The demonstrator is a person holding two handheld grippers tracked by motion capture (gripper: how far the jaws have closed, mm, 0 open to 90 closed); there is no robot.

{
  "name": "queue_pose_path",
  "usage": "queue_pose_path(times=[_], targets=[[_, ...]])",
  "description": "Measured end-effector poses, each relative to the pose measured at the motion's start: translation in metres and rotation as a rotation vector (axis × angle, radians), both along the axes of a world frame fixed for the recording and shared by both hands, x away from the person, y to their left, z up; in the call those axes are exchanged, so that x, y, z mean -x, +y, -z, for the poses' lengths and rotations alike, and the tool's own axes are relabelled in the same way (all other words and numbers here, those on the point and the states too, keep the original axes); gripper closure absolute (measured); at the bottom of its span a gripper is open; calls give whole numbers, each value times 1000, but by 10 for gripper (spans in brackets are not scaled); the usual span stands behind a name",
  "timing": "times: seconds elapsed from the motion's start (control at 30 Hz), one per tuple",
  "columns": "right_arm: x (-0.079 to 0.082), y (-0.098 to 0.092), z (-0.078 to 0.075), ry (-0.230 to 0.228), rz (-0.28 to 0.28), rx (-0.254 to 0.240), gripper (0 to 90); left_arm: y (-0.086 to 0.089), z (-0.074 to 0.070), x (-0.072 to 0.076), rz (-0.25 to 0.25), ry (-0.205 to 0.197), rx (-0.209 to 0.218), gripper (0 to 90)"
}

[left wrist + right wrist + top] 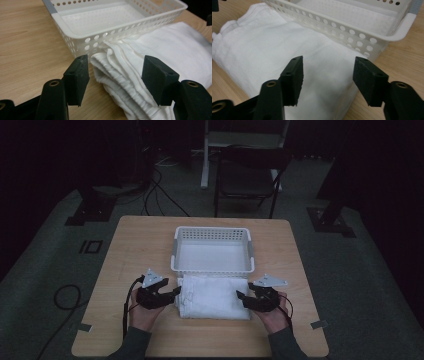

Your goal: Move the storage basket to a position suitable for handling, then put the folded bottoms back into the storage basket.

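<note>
Your left gripper (pixel 176 292) and right gripper (pixel 240 296) are both partly open and hold nothing. The folded white cloth (pixel 214 297) lies on the table (pixel 130 250) between them, touching the basket (pixel 212 269).

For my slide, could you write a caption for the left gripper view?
Open left gripper over the folded edge of a white cloth beside a white basket.
</note>
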State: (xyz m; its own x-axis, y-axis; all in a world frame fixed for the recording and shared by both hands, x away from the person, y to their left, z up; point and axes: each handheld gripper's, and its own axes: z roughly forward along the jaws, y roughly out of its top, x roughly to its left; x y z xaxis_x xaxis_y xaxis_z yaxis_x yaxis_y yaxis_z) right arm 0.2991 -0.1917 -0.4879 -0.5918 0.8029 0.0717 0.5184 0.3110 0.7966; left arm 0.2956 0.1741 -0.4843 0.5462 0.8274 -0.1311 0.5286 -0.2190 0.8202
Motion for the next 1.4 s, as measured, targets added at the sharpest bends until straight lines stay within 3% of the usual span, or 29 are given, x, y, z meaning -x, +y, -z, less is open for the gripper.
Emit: queue_pose_path(times=[0.13,0.23,0.47,0.67,0.77,0.83,1.1,1.3,1.4], targets=[[0,0,-1,-2,-1,-6,367,-3,-4,1,5,-2,13,324],[-2,2,0,25,3,-14,278,-7,-5,1,13,4,16,297],[-5,8,6,25,9,31,138,-15,-1,-5,2,35,41,228],[-7,12,12,19,14,54,113,-19,5,-8,8,76,77,162],[-11,13,16,37,18,33,112,-24,9,-9,20,83,68,146],[-13,14,20,45,24,48,112,-29,12,-9,30,90,64,144],[-17,15,33,114,68,82,110,-41,28,-12,2,100,-25,114],[-22,10,38,177,63,20,109,-40,43,-17,9,109,-28,47],[-24,8,42,202,62,-8,105,-39,51,-21,9,141,1,23]])
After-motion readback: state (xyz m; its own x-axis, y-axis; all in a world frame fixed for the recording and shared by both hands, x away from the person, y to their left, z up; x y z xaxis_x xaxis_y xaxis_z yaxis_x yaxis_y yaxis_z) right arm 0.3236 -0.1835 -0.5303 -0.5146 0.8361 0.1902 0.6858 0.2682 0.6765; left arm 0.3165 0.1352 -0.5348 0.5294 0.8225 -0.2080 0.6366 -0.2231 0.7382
